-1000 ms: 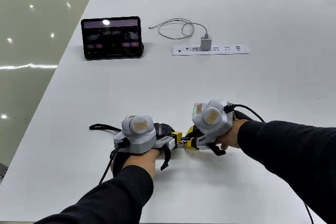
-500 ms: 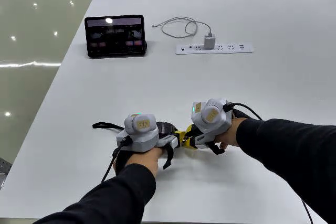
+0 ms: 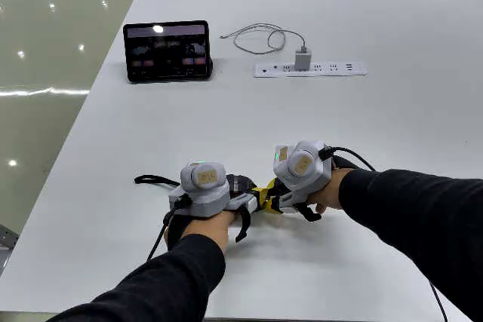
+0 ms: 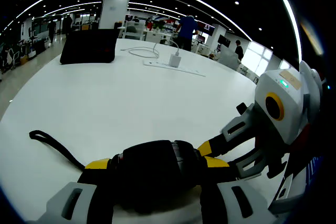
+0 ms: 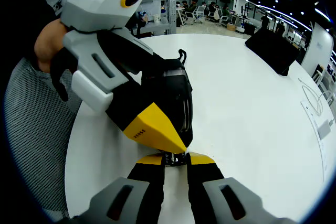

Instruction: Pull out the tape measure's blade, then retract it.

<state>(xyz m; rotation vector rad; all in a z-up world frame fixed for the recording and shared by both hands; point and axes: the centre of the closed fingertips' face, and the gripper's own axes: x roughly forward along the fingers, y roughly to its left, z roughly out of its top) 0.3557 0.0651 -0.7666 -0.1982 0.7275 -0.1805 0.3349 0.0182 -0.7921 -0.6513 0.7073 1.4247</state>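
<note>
Our left gripper [image 3: 243, 203] clamps the tape measure [image 4: 157, 171] by its hard case; our right gripper [image 3: 270, 200] pinches the thin hook [image 5: 173, 158], which we judge the best hold on a springy, slippery blade.

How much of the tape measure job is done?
Done: the left gripper clamps the tape measure, and the right gripper pinches the blade tip right at the case. In hand: the grip for the pull; no blade length shows yet. Left: pulling the blade out, then retracting it.
</note>
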